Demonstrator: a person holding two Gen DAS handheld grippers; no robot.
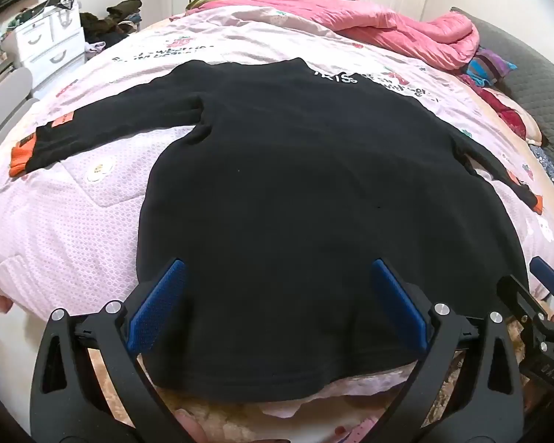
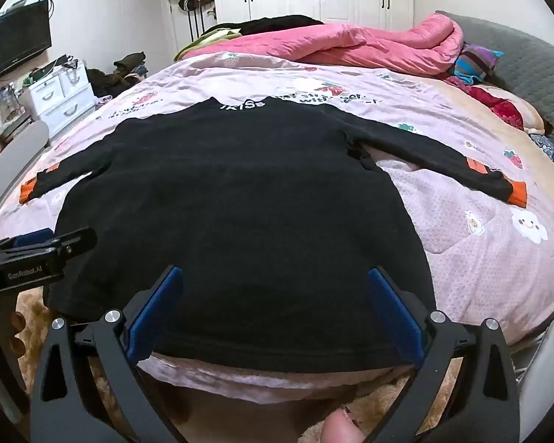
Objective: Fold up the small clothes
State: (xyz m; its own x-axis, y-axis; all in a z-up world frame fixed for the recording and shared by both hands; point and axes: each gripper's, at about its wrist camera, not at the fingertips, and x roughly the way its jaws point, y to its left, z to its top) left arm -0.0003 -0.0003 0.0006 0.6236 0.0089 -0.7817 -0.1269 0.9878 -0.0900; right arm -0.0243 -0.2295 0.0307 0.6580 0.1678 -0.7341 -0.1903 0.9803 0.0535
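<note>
A small black long-sleeved top [image 1: 295,184] [image 2: 236,206] lies flat on a pink bed cover [image 1: 66,229] [image 2: 480,258], both sleeves spread sideways, orange cuffs [image 1: 18,158] [image 2: 517,193] at their ends. White lettering shows at its far collar [image 2: 242,105]. My left gripper [image 1: 277,277] hovers wide open over the left part of the near hem, nothing between its blue pads [image 1: 158,302]. My right gripper [image 2: 275,284] stands wide open above the right part of the hem, also holding nothing. Each gripper shows at the edge of the other's view [image 1: 546,291] [image 2: 37,254].
A bunched pink quilt [image 1: 387,26] [image 2: 351,46] and dark clothes lie at the far end of the bed. A grey headboard [image 2: 528,62] runs along the right. White drawers [image 1: 51,48] [image 2: 59,99] stand left of the bed, wardrobes behind. A fingertip [image 2: 338,428] shows at the bottom.
</note>
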